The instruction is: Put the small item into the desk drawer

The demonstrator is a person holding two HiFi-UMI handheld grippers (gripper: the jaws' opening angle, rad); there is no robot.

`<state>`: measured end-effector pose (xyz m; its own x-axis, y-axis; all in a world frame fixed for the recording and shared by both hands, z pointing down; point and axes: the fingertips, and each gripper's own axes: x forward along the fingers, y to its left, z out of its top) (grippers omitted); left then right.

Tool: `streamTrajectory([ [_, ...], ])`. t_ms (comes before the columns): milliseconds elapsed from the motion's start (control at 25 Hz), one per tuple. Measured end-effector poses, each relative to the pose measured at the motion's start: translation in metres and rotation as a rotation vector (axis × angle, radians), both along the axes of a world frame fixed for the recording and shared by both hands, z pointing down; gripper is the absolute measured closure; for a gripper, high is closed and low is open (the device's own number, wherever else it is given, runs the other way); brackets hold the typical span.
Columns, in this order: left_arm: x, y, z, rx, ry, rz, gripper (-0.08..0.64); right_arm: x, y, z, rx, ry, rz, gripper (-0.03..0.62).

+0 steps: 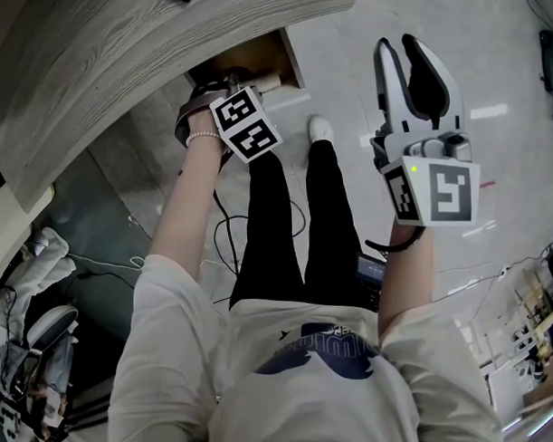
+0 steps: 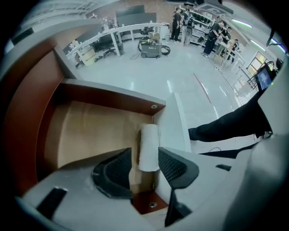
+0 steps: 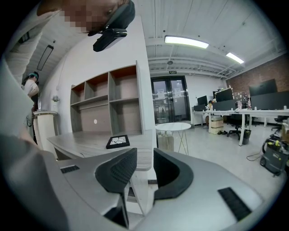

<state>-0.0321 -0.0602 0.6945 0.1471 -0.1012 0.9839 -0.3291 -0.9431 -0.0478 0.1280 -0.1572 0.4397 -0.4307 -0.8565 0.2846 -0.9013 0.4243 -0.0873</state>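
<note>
The right gripper [image 3: 144, 155] is held up at the person's right side, its jaws a narrow gap apart with nothing between them. Farther out on the left, the left gripper [image 2: 144, 154] reaches into the open desk drawer [image 2: 86, 131], its jaws spread wide and pressing on nothing. The small item [image 2: 149, 145], a white roll, lies on the drawer floor just beyond the pads, along the drawer's right wall.
</note>
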Motion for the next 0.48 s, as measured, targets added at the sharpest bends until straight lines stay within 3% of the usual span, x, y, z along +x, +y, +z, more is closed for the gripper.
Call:
streamTrajectory([
  [280, -0.004, -0.001, -0.024, 0.071, 0.044, -0.056, 0.390, -0.003, 0.008, -0.007, 0.007, -0.011, -0.006, 0.482],
  [480, -0.011, -0.008, -0.072, 0.172, 0.112, -0.131, 0.390, -0.008, 0.012, -0.029, 0.024, -0.027, -0.013, 0.482],
])
